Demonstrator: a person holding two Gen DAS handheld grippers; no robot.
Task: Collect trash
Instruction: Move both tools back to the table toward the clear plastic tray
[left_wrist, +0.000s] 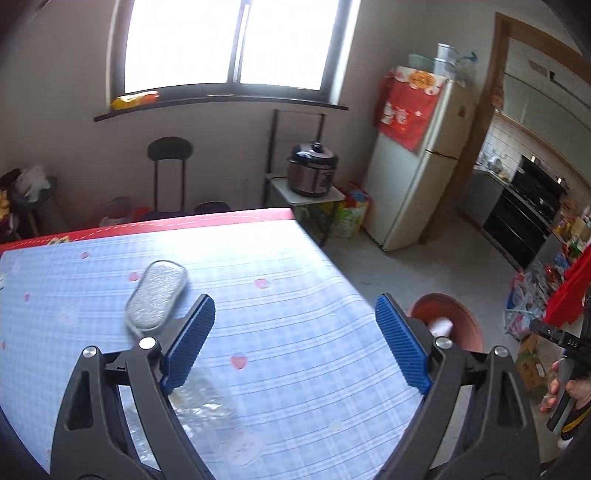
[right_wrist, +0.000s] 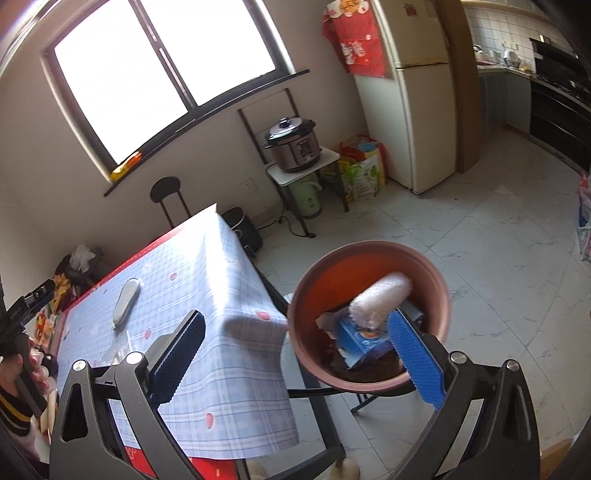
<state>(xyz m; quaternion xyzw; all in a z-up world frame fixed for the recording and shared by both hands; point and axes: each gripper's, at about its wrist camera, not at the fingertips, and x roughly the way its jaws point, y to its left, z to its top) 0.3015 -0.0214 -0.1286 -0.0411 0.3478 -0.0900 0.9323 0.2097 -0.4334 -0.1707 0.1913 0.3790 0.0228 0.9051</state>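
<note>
The left hand-held gripper (left_wrist: 295, 339) stands wide open over the table (left_wrist: 303, 280) with its blue-checked cloth, nothing between its blue ribbed pads; a crumpled clear plastic wrapper (left_wrist: 205, 400) lies on the cloth just beneath its left finger; farther on rests a grey oval sponge pad (left_wrist: 157, 301); the right hand-held gripper (right_wrist: 295, 354) is open and empty too, above the round terracotta-brown bin (right_wrist: 369, 380) beside the table's edge, which holds a white foam roll (right_wrist: 380, 297) and a blue carton (right_wrist: 360, 338).
</note>
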